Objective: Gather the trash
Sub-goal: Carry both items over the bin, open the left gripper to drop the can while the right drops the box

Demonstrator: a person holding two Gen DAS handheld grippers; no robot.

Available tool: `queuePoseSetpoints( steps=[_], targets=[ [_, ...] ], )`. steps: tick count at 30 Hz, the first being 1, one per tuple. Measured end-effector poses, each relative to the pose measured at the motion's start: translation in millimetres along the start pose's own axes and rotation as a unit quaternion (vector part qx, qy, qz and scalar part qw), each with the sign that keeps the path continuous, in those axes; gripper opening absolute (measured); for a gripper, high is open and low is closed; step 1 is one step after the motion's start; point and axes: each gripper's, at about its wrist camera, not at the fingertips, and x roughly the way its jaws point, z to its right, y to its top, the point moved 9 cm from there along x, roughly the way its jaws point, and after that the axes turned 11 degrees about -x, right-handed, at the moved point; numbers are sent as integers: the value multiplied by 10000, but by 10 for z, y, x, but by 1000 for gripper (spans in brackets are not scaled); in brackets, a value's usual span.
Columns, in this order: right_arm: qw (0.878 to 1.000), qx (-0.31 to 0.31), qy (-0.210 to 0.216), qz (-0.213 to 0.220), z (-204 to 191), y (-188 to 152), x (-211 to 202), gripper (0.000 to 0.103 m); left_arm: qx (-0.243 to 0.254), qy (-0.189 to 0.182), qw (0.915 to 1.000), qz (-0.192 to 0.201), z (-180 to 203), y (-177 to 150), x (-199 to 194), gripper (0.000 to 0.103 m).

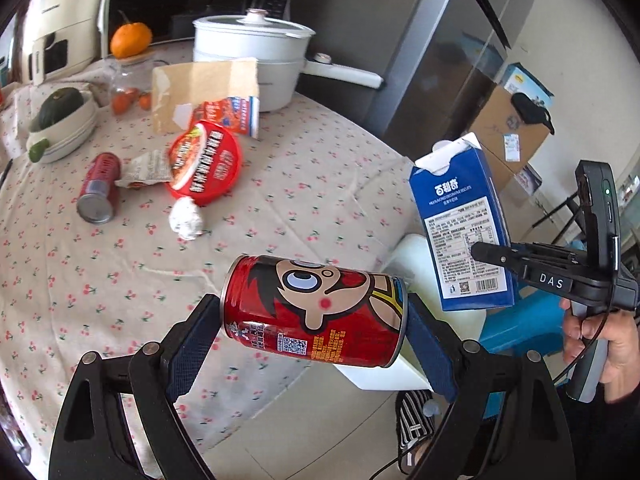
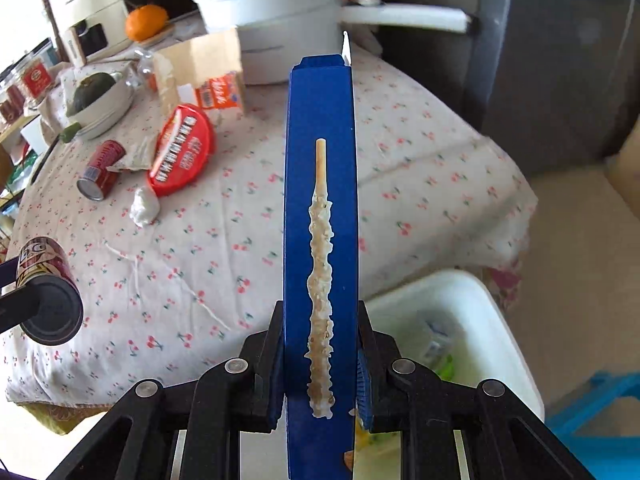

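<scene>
Left hand-held gripper (image 1: 314, 316): clamped end to end on a red cartoon drink can (image 1: 314, 310), held sideways above the near edge of the worktop (image 1: 280, 208).
Right hand-held gripper (image 2: 320, 368): closed on the narrow sides of a blue biscuit box (image 2: 320, 240), upright, flap open at the top, to the right of the can.
White bin (image 2: 480, 320): on the floor at the worktop's right edge, below and just right of the box, wrappers inside.
Left on the worktop: second red can (image 1: 98, 188) lying on its side, red noodle-bowl lid (image 1: 204, 162), crumpled tissue (image 1: 186, 218), torn cardboard packet (image 1: 208, 94).
Far side: white pot (image 1: 250, 56), orange (image 1: 131, 40).
</scene>
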Motion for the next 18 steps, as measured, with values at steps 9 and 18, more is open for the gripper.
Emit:
queuePoseSetpoints(
  steps=[9, 18],
  targets=[
    [9985, 346, -372, -221, 637, -413, -117, 24, 763, -450, 9947, -525, 1005, -441, 734, 92],
    [9944, 790, -521, -470, 1094, -709, -129, 24, 1058, -498, 9900, -790, 1428, -739, 1337, 92]
  ],
)
